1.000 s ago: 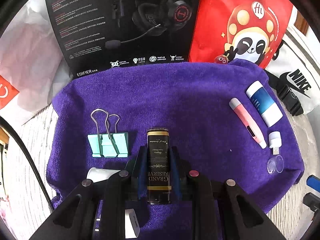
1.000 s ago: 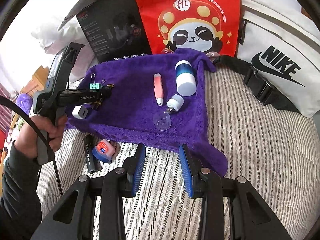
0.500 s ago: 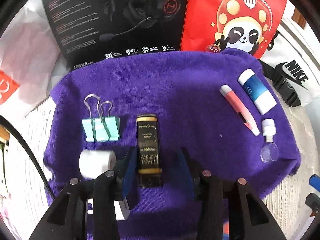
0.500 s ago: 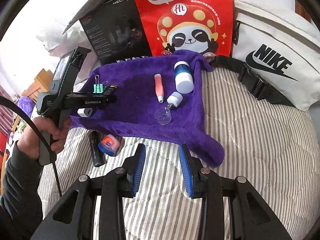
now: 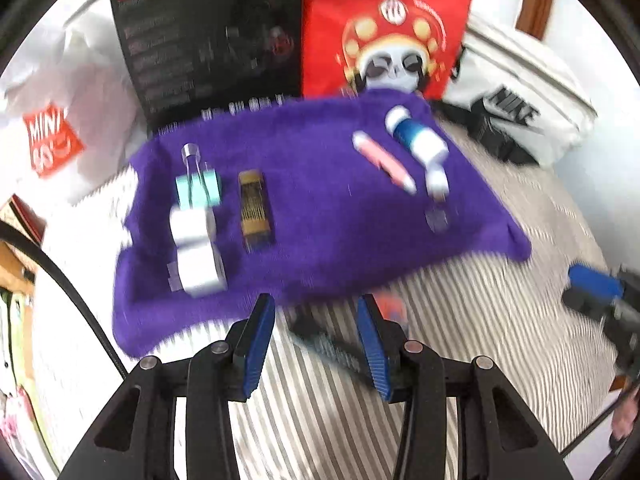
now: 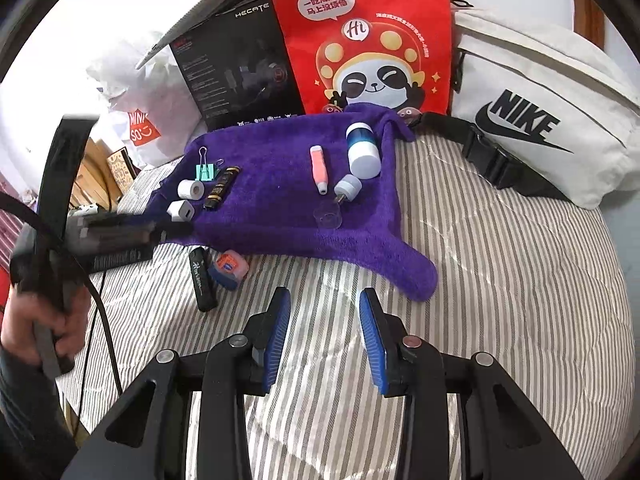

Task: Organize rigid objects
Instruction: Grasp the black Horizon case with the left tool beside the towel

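On the purple towel (image 6: 272, 200) lie a black-and-gold bar (image 5: 255, 210), a teal binder clip (image 5: 198, 188), a white roll (image 5: 192, 224) and a white cube (image 5: 200, 272). To their right are a pink tube (image 6: 319, 168) and a blue-and-white bottle (image 6: 362, 150). My left gripper (image 5: 316, 340) stands open over the striped bedding just off the towel's near edge. In its blurred view a black stick (image 6: 203, 280) and an orange-and-blue item (image 6: 229, 267) lie below its jaws, untouched. My right gripper (image 6: 325, 336) is open and empty, nearer than the towel.
A small white capped piece (image 6: 347, 187) and a clear cap (image 6: 329, 216) rest near the towel's right side. Behind the towel stand a black headset box (image 6: 240, 76), a red panda bag (image 6: 368, 40) and a white Nike bag (image 6: 540, 120). A hand (image 6: 32, 320) holds the left gripper.
The left gripper opened, left the black-and-gold bar on the towel beside the binder clip, and drew back off the towel's near edge. The right gripper backed away slightly.
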A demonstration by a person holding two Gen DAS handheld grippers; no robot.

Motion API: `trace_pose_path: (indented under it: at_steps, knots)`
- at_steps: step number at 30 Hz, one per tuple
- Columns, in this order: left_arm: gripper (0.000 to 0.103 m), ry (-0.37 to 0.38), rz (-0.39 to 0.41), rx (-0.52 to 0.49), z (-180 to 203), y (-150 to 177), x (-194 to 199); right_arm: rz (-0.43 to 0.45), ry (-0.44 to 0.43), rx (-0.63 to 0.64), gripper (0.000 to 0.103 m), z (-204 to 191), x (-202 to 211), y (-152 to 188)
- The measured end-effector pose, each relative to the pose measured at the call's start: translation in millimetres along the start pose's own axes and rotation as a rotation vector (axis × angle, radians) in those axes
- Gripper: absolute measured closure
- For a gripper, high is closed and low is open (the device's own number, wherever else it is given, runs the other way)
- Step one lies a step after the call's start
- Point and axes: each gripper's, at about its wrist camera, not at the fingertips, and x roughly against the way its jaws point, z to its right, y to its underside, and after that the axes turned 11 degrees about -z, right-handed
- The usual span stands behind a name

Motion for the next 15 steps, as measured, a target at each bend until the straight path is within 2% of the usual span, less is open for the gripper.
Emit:
trace_pose_path:
  at_steps: [4, 8, 15]
  knots:
    - [0.062, 0.027, -0.042, 0.045, -2.7, 20.5, -15.0, 0.005, 0.007, 0.004, 0.066, 0.1, 5.4, 5.5]
    - [0.062, 0.068, -0.06, 0.071, -2.0, 24.3, -25.3, 0.01, 0.009, 0.003, 0.065, 1.2, 9.1, 10.9]
    - [0.062, 0.048, -0.089, 0.087, 8.8, 17.0, -38.8, -0.001, 0.015, -0.013, 0.062, 7.6, 6.8, 17.9]
